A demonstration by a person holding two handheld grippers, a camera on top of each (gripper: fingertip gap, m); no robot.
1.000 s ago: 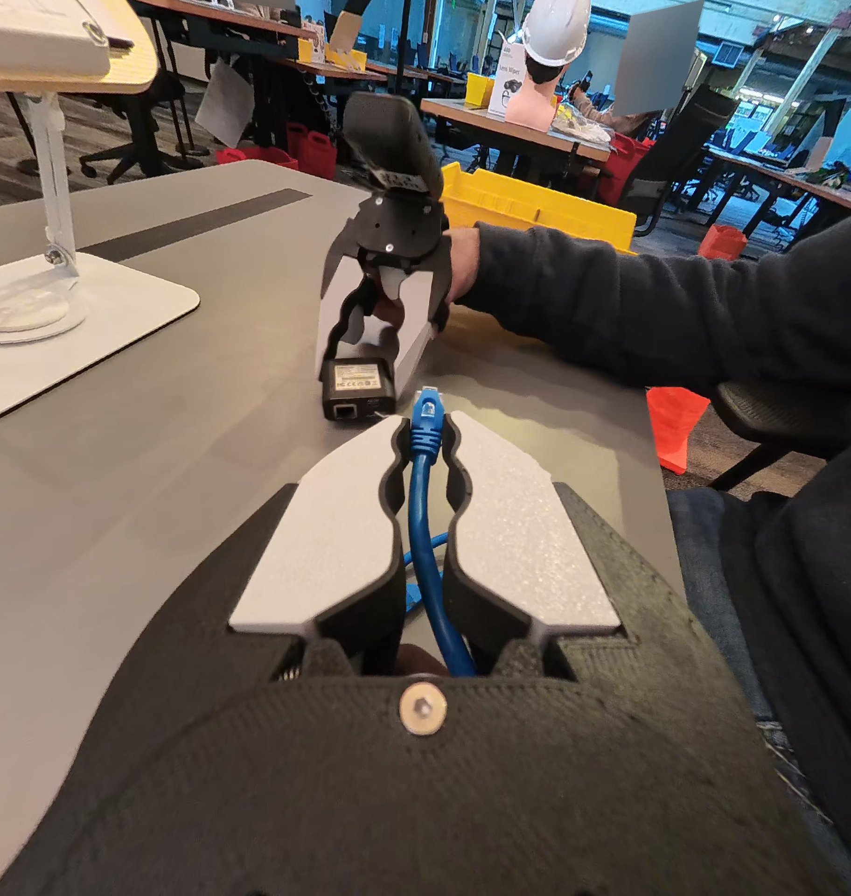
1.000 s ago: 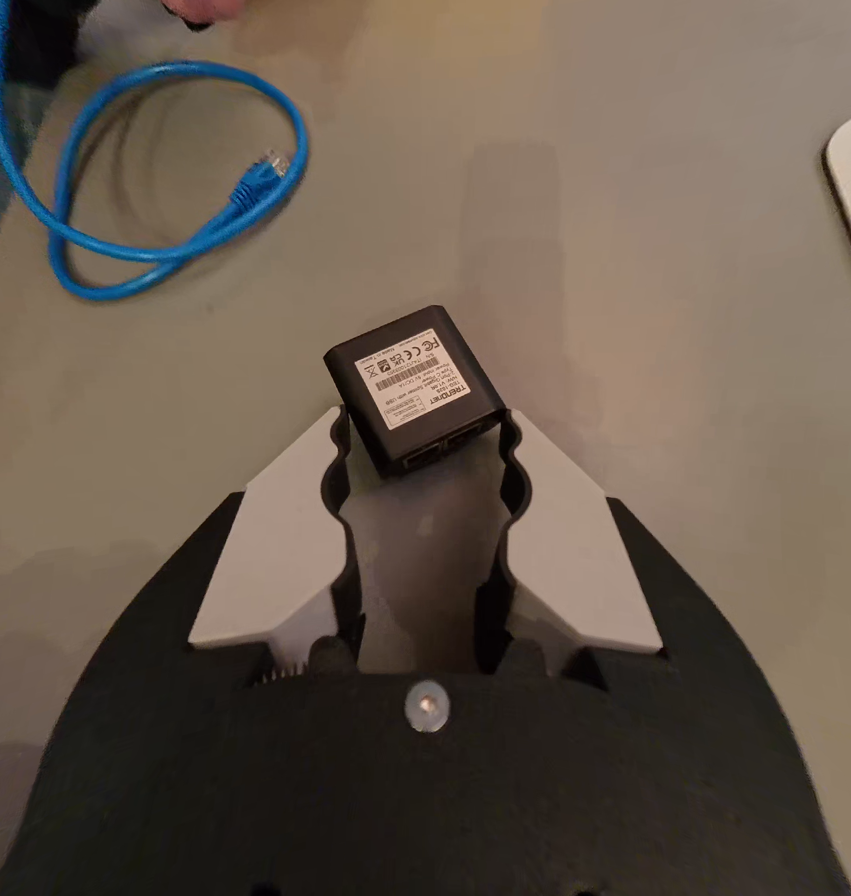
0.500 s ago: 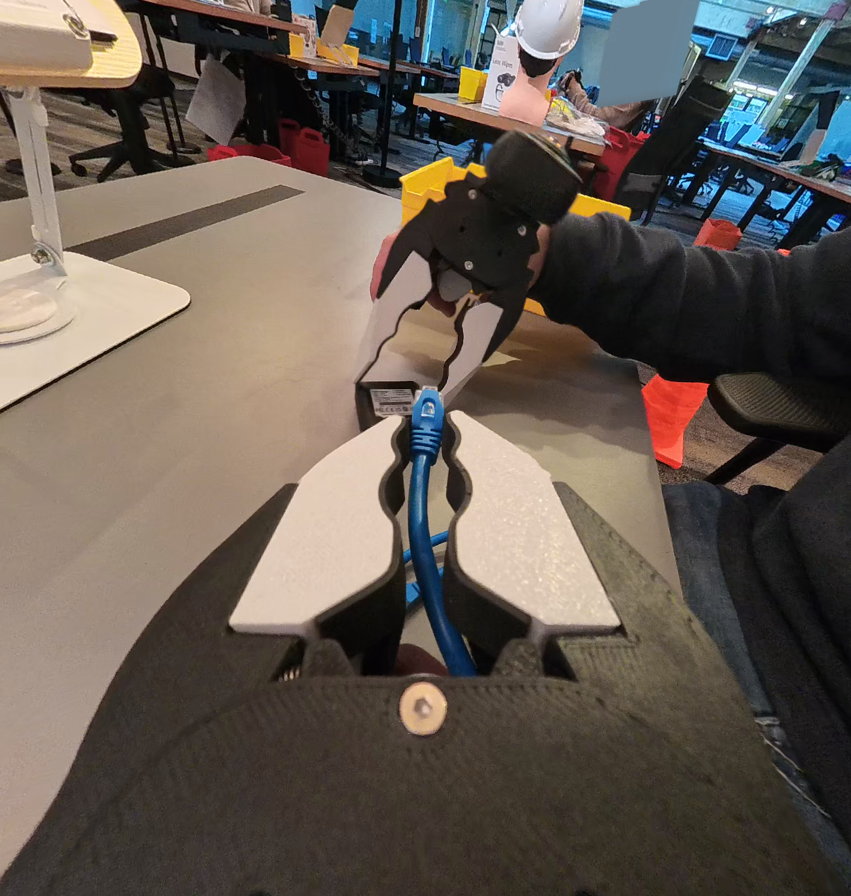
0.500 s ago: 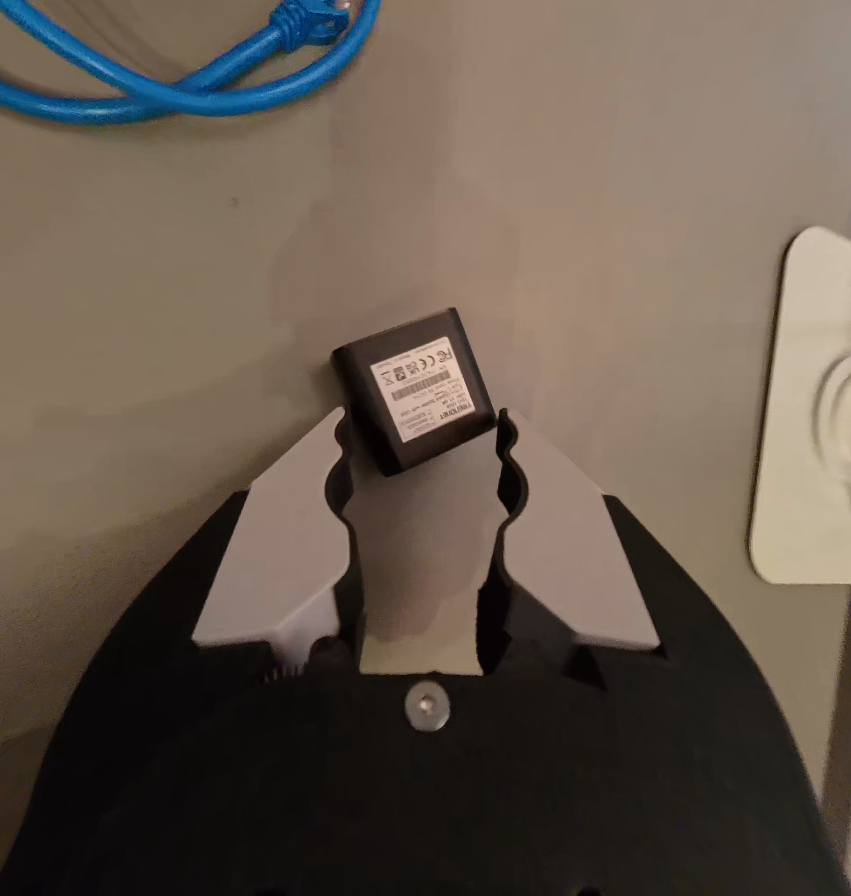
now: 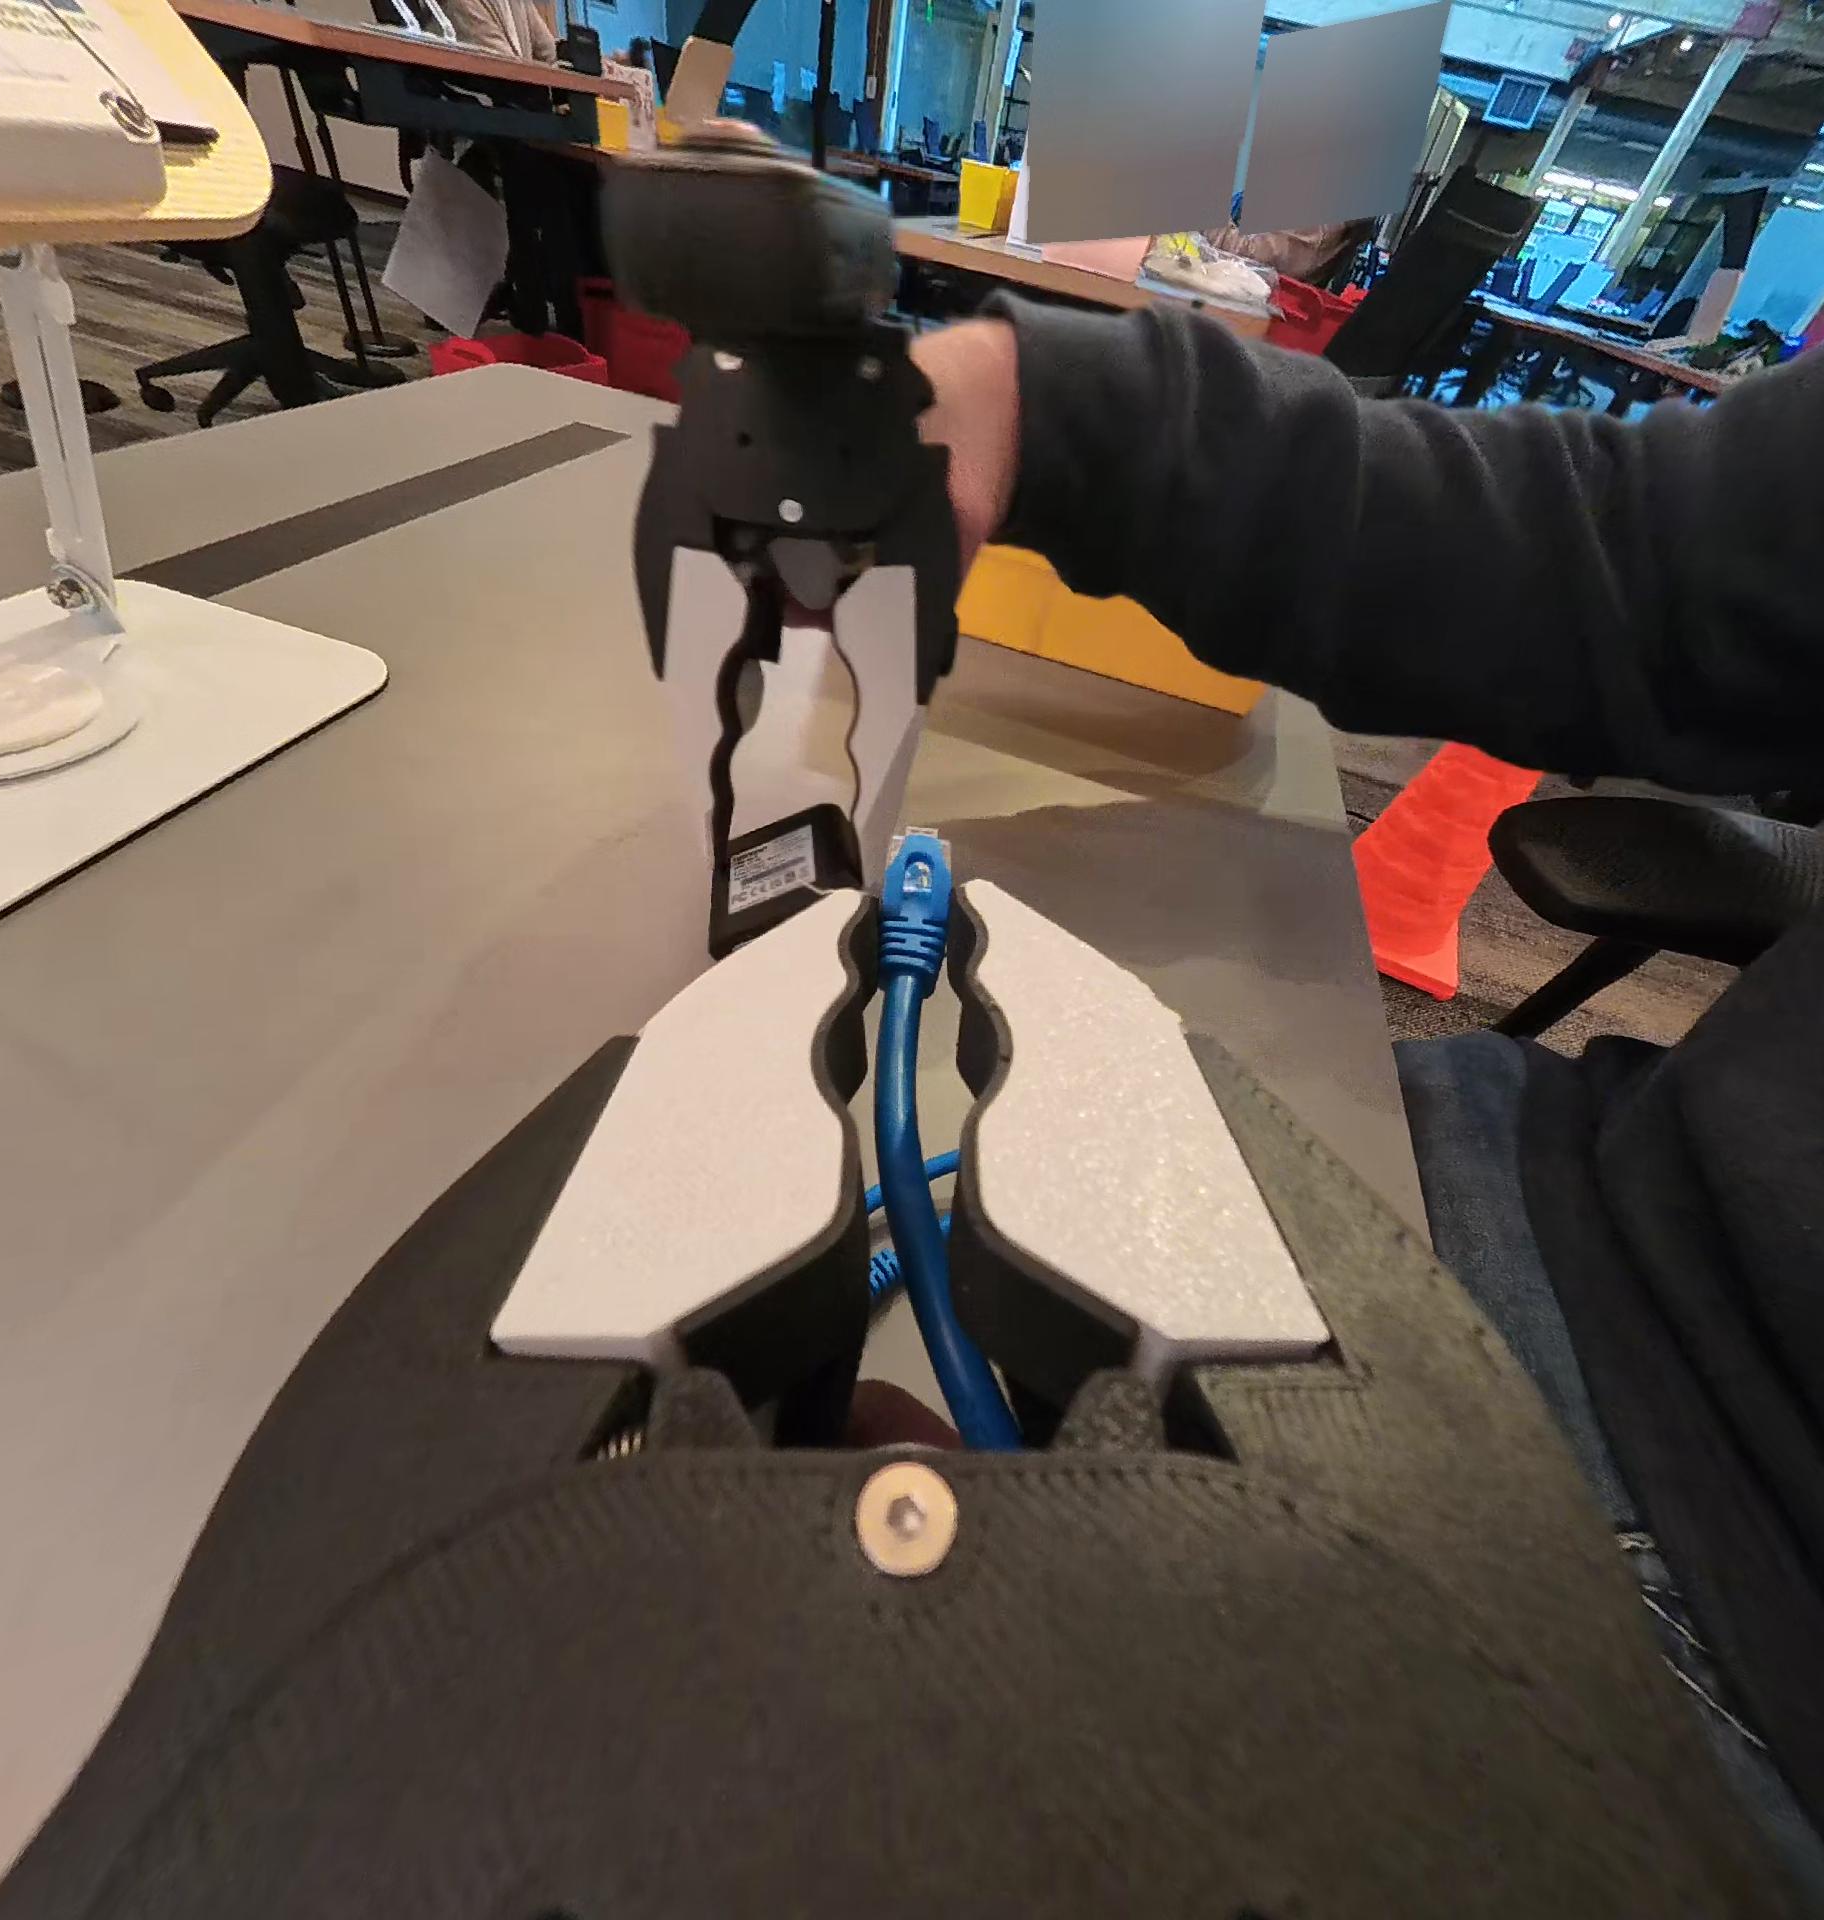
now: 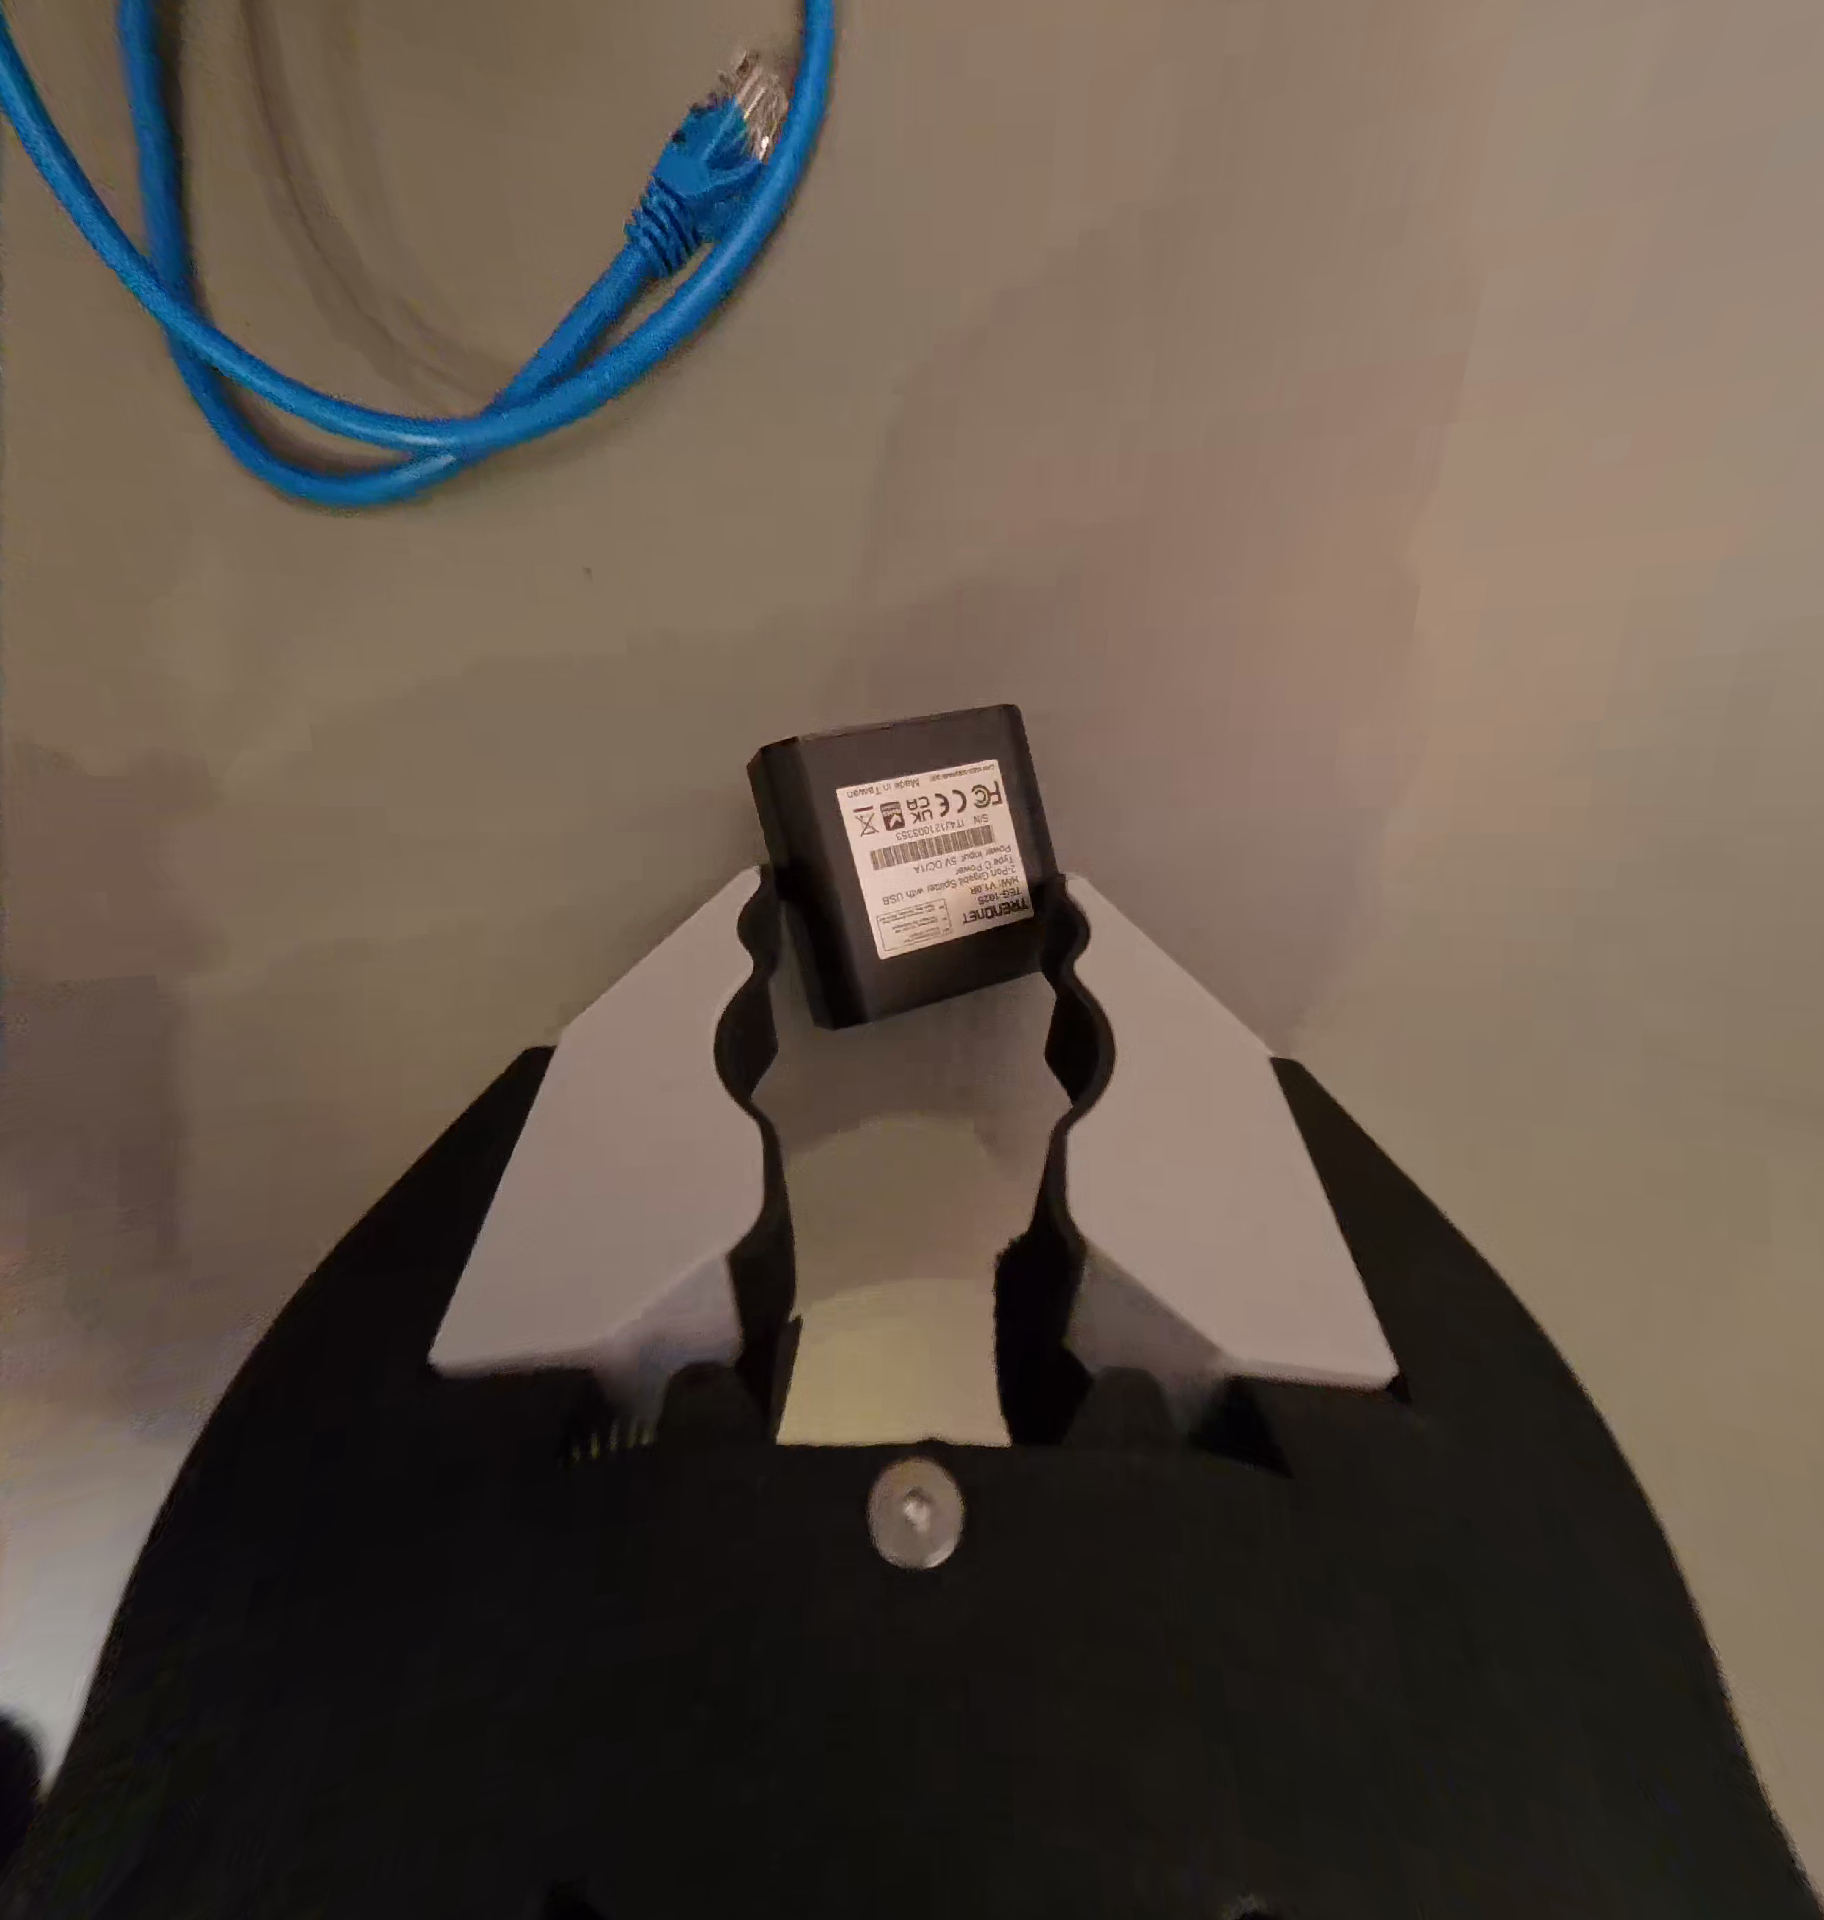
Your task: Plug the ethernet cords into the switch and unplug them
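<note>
My left gripper (image 5: 913,909) is shut on a blue ethernet cord (image 5: 903,1091), and its plug (image 5: 916,878) sticks out past the fingertips. The small black switch (image 5: 778,873), white label up, lies on the grey table (image 5: 420,935) just ahead and left of the plug. My right gripper (image 5: 783,810) comes down steeply from above with a finger on each side of the switch. In the right wrist view the switch (image 6: 903,862) sits clasped between that gripper's (image 6: 913,894) fingertips. More blue cord (image 6: 388,436) lies looped on the table beyond it, with a loose plug (image 6: 716,145).
A white stand base (image 5: 160,707) sits on the table at the left. A person's dark sleeve (image 5: 1407,540) reaches in from the right. A yellow bin (image 5: 1095,623), an orange object (image 5: 1427,862) and a chair (image 5: 1666,883) lie past the table's right edge. Left tips to right tips: about 15 centimeters.
My right gripper has swung round and up to a steeper angle over the switch, and the switch has turned with it. My left gripper keeps the cord; its plug now sits close to the switch.
</note>
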